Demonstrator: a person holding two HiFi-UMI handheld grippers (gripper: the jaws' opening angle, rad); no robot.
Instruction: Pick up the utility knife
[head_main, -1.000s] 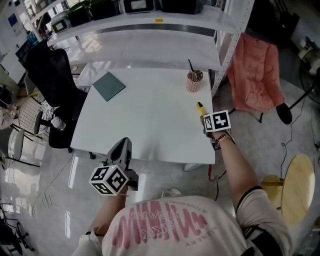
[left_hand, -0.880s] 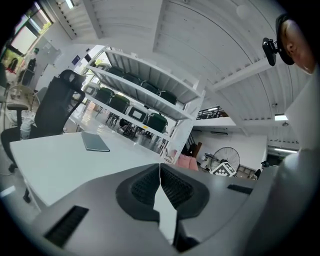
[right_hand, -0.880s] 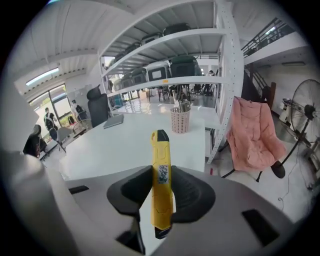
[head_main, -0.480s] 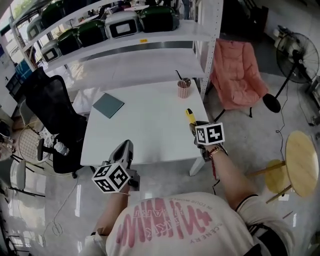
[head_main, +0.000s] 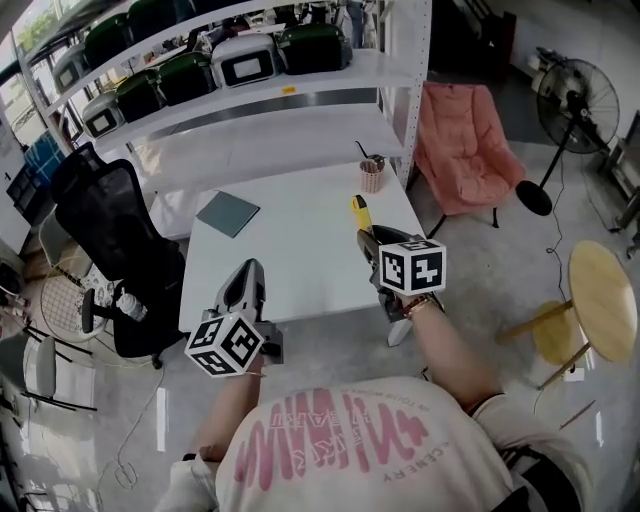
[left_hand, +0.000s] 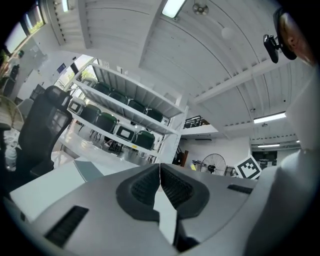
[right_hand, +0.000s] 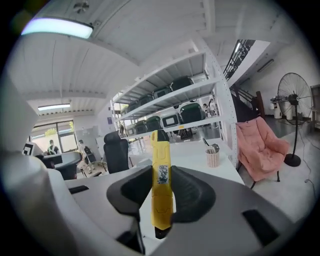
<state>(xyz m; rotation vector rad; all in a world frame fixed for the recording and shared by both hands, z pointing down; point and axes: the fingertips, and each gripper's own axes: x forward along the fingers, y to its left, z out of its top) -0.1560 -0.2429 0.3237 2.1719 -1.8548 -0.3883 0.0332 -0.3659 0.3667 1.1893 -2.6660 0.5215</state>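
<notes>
Right gripper (right_hand: 161, 186) clamps the yellow plastic utility knife (right_hand: 160, 150), held above the white table (head_main: 300, 255): pickup apparently complete. Left gripper (left_hand: 160, 181) closed, empty.

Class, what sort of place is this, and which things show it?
Likely a workshop or lab office: metal shelving holding equipment cases, a white table with an office chair, and a floor fan.
</notes>
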